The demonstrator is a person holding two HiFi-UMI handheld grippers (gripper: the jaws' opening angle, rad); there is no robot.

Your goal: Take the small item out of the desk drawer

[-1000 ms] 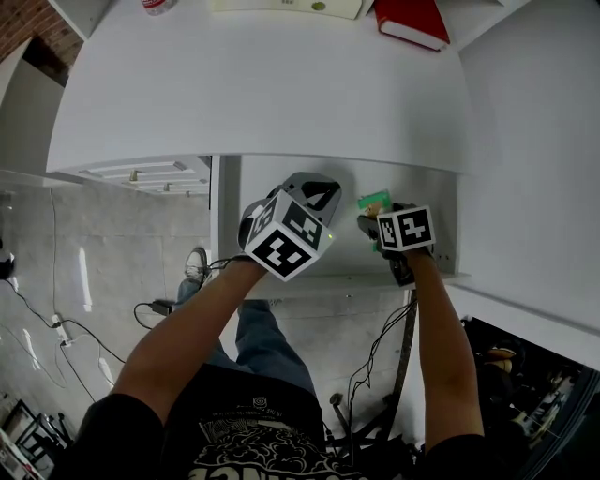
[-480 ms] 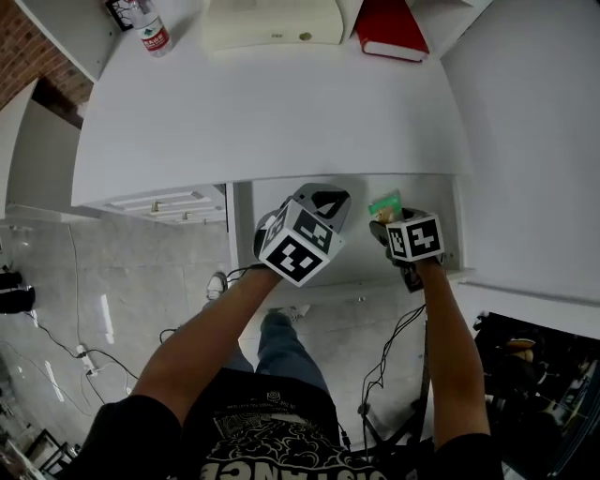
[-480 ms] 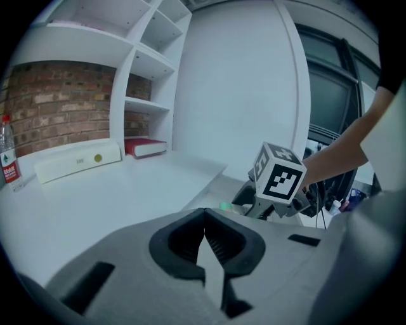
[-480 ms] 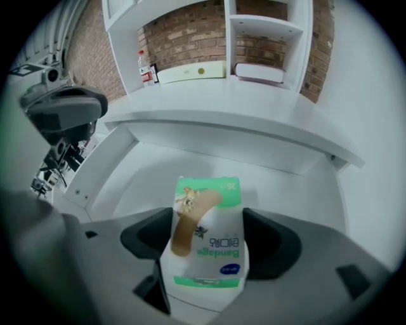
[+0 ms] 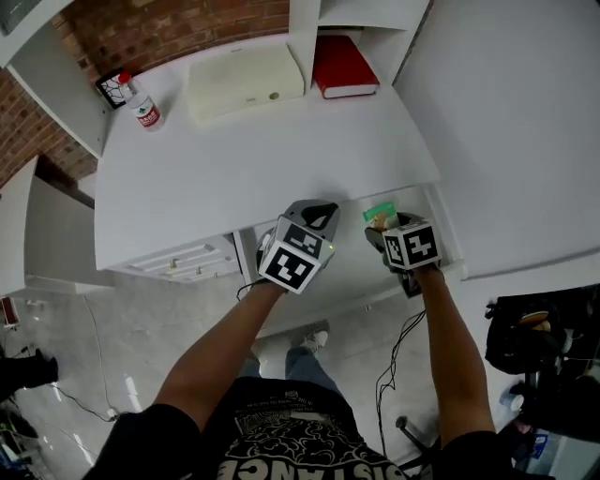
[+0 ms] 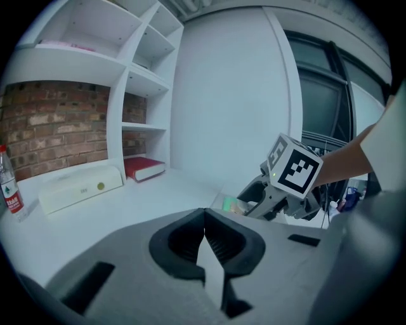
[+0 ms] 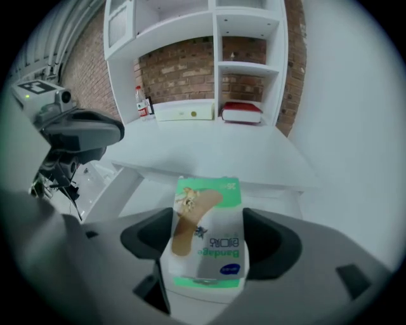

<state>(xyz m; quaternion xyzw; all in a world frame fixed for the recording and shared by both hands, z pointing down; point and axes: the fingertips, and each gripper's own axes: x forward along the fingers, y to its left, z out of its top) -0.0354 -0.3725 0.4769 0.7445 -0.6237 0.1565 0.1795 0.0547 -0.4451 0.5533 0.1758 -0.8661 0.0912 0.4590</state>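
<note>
We raised the box (image 5: 378, 213) from the drawer (image 5: 352, 261), right hand-held gripper (image 5: 382, 227) just closing onto it, left hand-held gripper (image 6: 204, 236) together and empty; a slack clamp could drop it.

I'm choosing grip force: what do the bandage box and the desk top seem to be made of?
The bandage box looks like thin printed cardboard, slightly glossy: flat panels, folded edges, colour print. The desk top is probably white laminated or painted board, smooth: uniform surface, no grain.

red brick wall (image 5: 169, 28), white shelving (image 6: 147, 81), white desk (image 5: 253, 150), pale glossy floor (image 5: 56, 323)
</note>
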